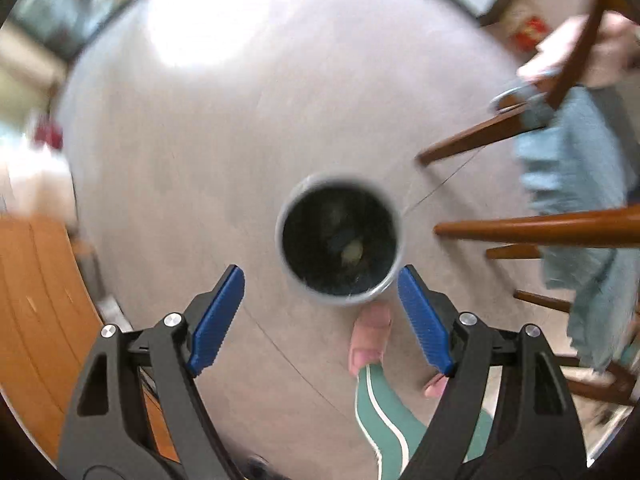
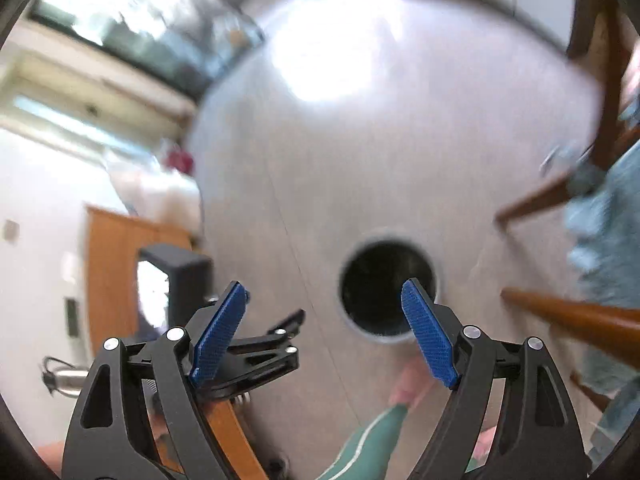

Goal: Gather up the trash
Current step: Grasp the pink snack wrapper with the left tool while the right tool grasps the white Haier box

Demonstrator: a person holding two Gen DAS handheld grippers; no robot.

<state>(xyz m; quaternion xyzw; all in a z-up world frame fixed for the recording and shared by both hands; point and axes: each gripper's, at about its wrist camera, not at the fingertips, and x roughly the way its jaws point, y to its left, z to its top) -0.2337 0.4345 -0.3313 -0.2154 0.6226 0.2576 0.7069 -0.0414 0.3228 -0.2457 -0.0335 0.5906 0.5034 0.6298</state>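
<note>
Grey-rimmed bin (image 1: pixel 339 240) sits on the floor directly beneath our empty, spread left tongs (image 1: pixel 320 316), nearer than the equally spread right tongs (image 2: pixel 325 330).

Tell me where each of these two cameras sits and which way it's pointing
Left wrist: on the left gripper, facing down at the floor and trash bin; open blue fingers, a foot and green trouser leg show.
Right wrist: on the right gripper, facing down at the bin; open fingers, the left gripper, the foot.
Shared: bin, chair legs, blue cloth.
</note>
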